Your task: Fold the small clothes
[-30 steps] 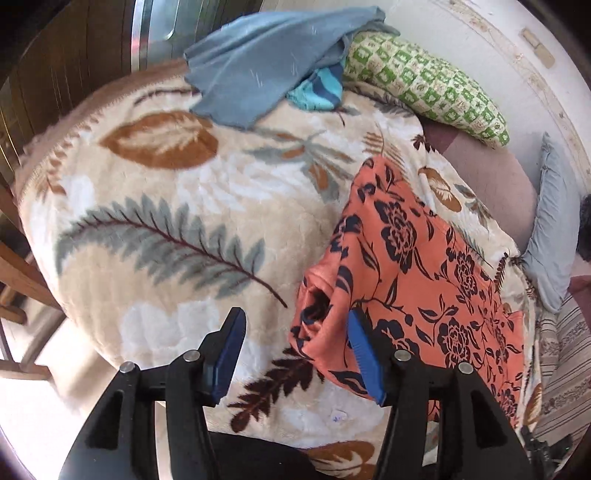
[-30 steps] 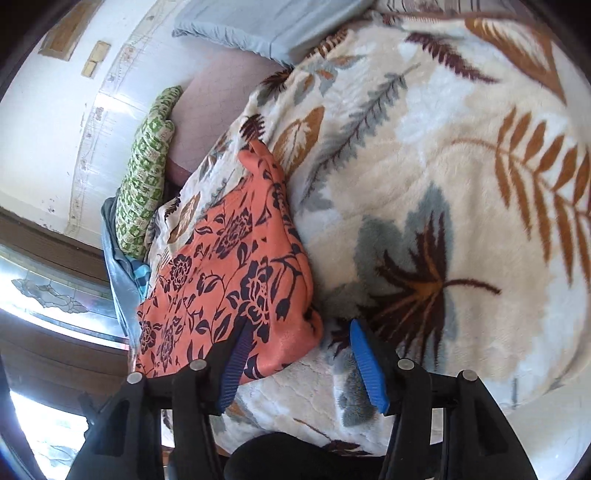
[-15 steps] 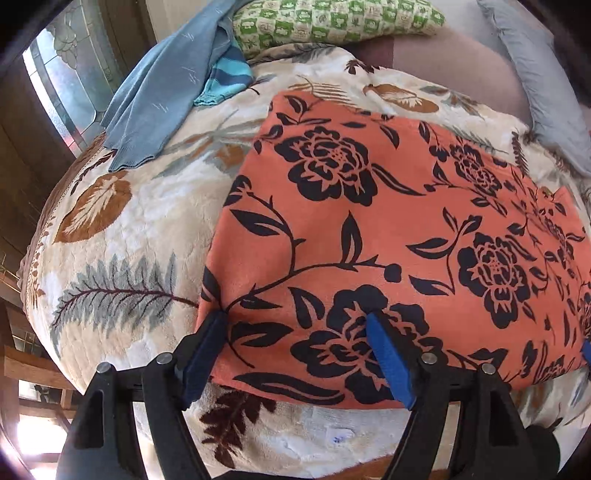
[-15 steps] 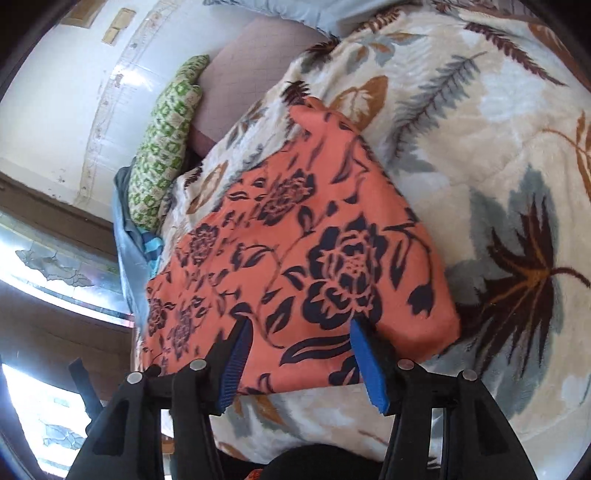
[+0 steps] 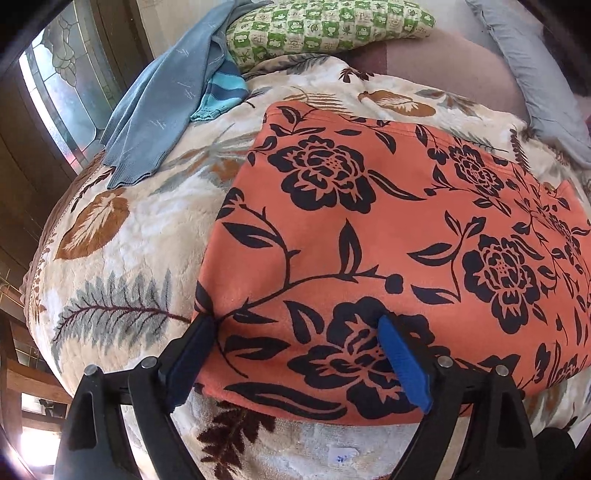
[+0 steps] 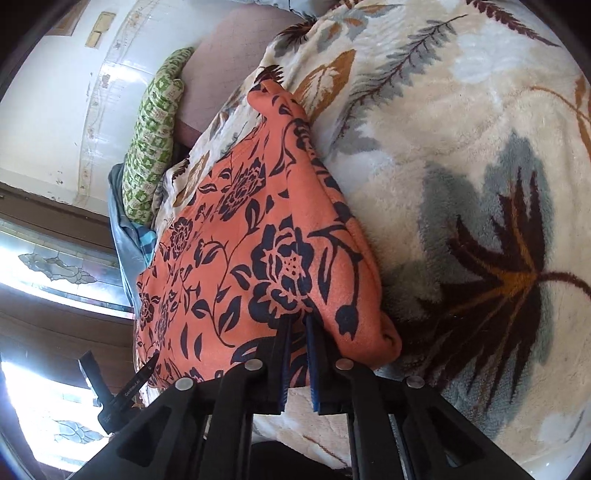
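- Your right gripper (image 6: 298, 325) has closed since half a second ago: then its blue pads stood apart over the near edge of the orange flowered garment (image 6: 258, 258), and now they sit nearly together with a fold of that edge pinched between them.
- Your left gripper (image 5: 295, 334) has hardly changed: its fingers are wide apart, as they were, and nothing is held between them.
- The left finger (image 5: 194, 352) now has its tip right at the garment's near left corner, while the blue pad (image 5: 404, 363) lies over the cloth further along the near edge. Whether either presses on the cloth you cannot tell.
- The orange garment (image 5: 388, 236) lies spread flat on the leaf-patterned blanket (image 5: 122, 236), filling much the same part of the left view as half a second ago; a second ago it was bunched up and seen from further off.
- In the right view the cloth now rises in a ridge from the pinched edge towards its far corner, where it lay flatter before.
- Behind the garment, a blue cloth (image 5: 162, 107) and a striped turquoise piece (image 5: 221, 92) rest on the blanket's far left, partly under a green checked pillow (image 5: 325, 29).
- A grey pillow (image 5: 535, 74) lies to the far right, well apart from the garment.
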Tool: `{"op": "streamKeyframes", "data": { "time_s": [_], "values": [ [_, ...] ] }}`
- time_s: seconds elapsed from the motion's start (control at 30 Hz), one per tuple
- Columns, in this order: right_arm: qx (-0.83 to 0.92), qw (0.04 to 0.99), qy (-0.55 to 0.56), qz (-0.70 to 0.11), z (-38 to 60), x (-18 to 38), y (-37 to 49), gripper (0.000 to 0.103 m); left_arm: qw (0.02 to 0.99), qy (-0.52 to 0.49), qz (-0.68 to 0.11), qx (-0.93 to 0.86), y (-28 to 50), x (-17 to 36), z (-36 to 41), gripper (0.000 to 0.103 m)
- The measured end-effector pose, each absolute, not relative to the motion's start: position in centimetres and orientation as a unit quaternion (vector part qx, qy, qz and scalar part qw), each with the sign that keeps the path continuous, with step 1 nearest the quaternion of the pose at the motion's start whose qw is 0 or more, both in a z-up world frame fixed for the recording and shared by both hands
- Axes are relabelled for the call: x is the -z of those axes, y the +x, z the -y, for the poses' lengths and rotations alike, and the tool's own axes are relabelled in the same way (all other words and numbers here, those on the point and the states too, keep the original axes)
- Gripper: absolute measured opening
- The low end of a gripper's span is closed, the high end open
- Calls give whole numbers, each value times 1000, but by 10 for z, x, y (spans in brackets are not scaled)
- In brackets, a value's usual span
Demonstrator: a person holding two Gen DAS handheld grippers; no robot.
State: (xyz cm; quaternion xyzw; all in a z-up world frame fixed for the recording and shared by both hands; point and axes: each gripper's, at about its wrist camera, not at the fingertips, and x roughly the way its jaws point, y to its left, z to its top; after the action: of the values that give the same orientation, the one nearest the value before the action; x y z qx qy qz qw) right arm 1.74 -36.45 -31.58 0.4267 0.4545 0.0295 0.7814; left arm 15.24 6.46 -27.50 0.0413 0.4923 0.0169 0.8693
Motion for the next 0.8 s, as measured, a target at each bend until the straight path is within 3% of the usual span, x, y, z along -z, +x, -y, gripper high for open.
{"op": "streamKeyframes", "data": {
  "time_s": [0.4,0.8],
  "values": [
    [-20,794,384,-471,353,317,32,0,871,28,-491,-4,159,280,-66,103],
    [-1,773,381,-507,350,294,50,1,871,15,-492,6,159,281,-68,103]
  ]
}}
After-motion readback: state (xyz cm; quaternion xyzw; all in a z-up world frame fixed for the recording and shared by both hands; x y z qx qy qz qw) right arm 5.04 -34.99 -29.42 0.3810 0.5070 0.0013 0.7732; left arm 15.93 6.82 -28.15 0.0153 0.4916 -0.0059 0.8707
